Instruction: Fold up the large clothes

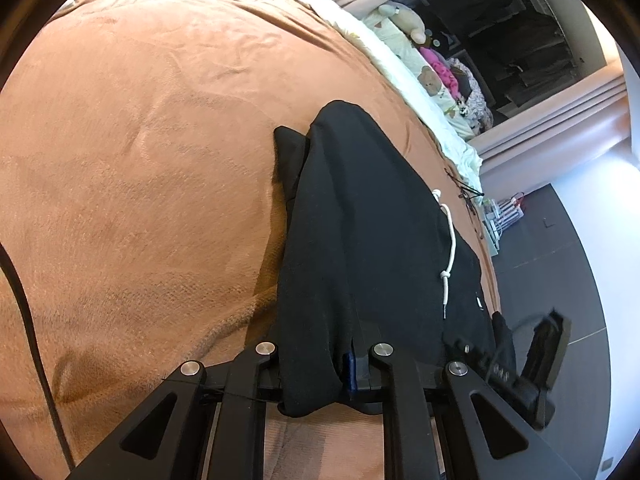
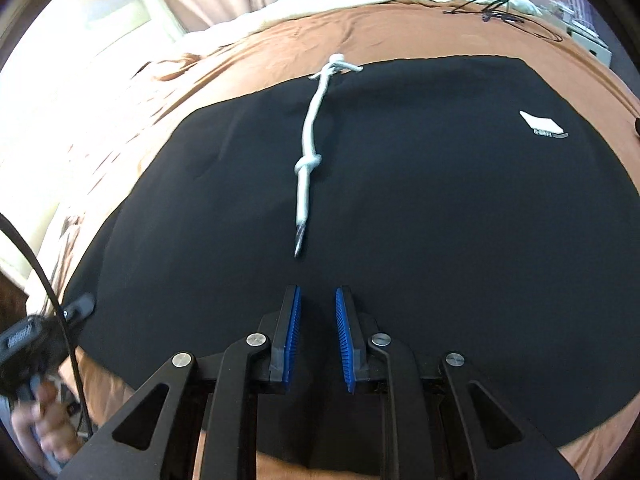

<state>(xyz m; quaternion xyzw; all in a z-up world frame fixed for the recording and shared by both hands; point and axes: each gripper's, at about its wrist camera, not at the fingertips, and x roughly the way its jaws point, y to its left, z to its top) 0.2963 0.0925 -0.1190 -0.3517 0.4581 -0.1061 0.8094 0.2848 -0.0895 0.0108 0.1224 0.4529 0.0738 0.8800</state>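
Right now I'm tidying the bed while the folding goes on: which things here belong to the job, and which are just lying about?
Belongs to the job:
black garment
its white drawstring
left gripper, jaws shut on the garment
right gripper, over the garment

Just lying about:
brown blanket
black cords
stuffed toys
pink clothes

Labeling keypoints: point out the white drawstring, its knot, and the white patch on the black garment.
white drawstring (image 2: 311, 120): right wrist view, mid-cord above the knot.
knot (image 2: 307, 165): right wrist view, knot centre.
white patch (image 2: 540, 122): right wrist view, patch centre.
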